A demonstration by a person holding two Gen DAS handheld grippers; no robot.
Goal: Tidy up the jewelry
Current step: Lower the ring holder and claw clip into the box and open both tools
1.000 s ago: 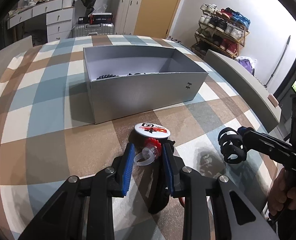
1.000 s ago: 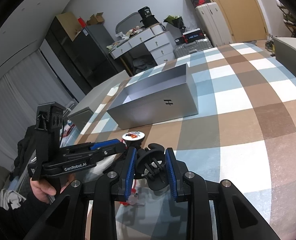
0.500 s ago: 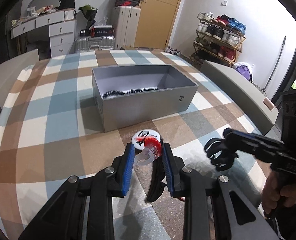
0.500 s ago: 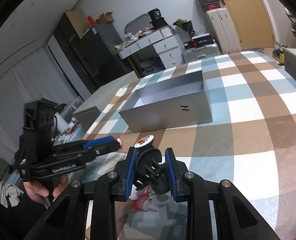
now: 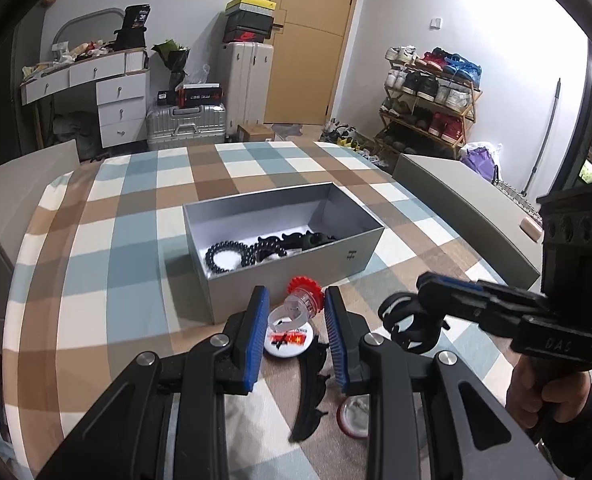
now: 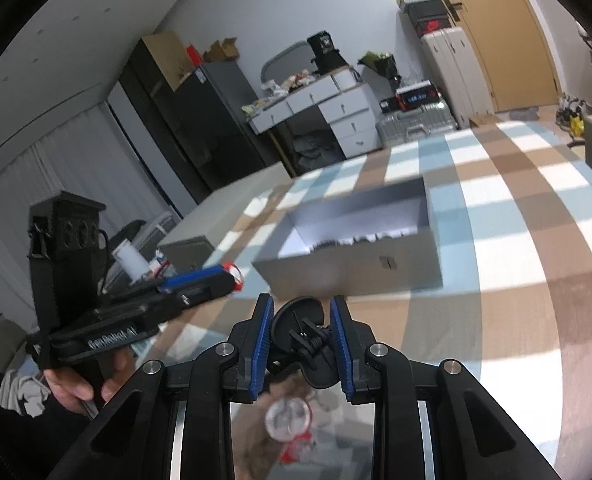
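Observation:
My left gripper (image 5: 296, 300) is shut on a clear plastic ring with a red gear-shaped top (image 5: 300, 305), held above the checked cloth. My right gripper (image 6: 302, 310) is shut on a black hair claw clip (image 6: 302, 326); in the left wrist view that clip (image 5: 410, 320) hangs at the right gripper's tip. Beyond both stands the open grey box (image 5: 296, 270), with black bead bracelets (image 5: 231, 254) and other black pieces inside. In the right wrist view the grey box (image 6: 356, 268) lies ahead and the left gripper's tip (image 6: 231, 276) shows at the left.
On the cloth below lie a round white badge (image 5: 287, 340), a black curved hair clip (image 5: 310, 392) and a red-rimmed clear ring (image 5: 354, 420). Grey padded edges flank the bed at left and right (image 5: 468, 208). A person's hand (image 5: 544, 396) grips the right tool.
Both grippers have risen with their loads, so the table looks farther away and the inside of the grey box has come into view. Neither grip changed.

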